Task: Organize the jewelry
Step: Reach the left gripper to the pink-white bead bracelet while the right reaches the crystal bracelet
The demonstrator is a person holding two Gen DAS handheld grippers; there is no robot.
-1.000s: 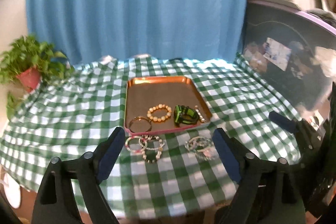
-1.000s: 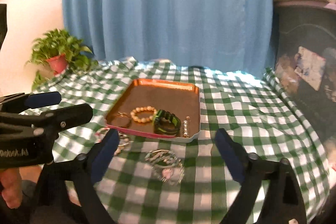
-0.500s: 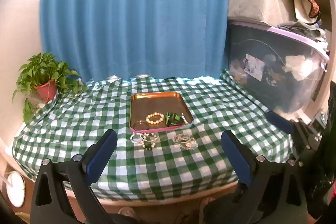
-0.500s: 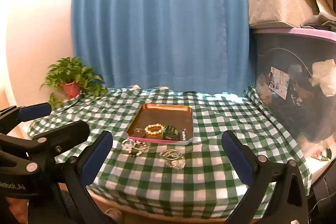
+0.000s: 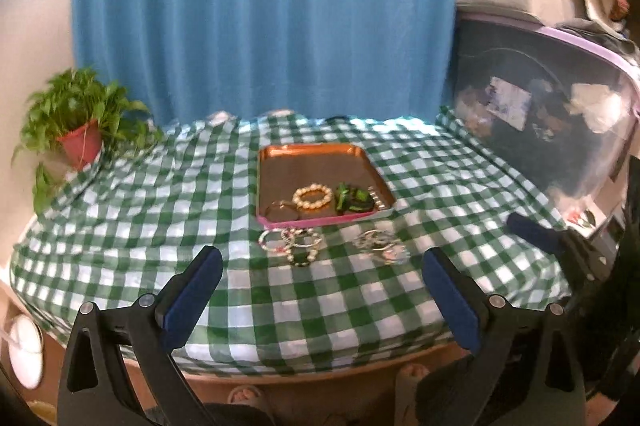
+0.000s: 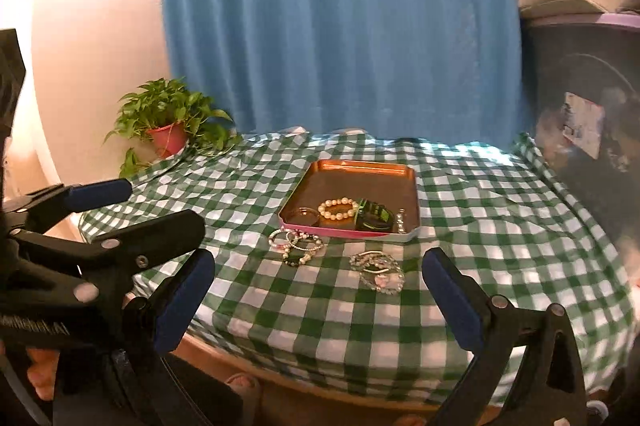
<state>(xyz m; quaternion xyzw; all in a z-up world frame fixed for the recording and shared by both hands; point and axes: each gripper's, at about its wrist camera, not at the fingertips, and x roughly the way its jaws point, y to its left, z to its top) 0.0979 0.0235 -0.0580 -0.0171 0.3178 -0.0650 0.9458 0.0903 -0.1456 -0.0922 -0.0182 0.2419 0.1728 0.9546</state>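
Note:
A copper tray [image 5: 320, 162] [image 6: 360, 178] lies on the green checked cloth. In it are a pearl bracelet [image 5: 313, 197] [image 6: 338, 209], a green and black band [image 5: 352, 200] [image 6: 374, 216], a thin bangle [image 5: 282, 210] [image 6: 306, 215] and a silver chain [image 5: 379, 200]. On the cloth just in front of the tray sit two bunches of jewelry. One is a bunch of beaded bracelets [image 5: 292, 246] [image 6: 296, 244], the other a silver bunch [image 5: 380, 246] [image 6: 378, 270]. My left gripper [image 5: 320, 266] and right gripper [image 6: 318, 266] hang open over the table's near edge, short of the jewelry, nothing between their fingers.
A potted plant [image 5: 80, 130] [image 6: 168, 130] stands at the back left, against a blue curtain [image 5: 260, 18]. A clear storage bin [image 5: 540, 114] with a grey box on top borders the table's right side. A person's toes [image 5: 248, 396] show under the front edge.
Both grippers drew well back from the table, then came partway forward again. They are still farther back than at first. The left jaws stand a little wider. The jewelry has not moved.

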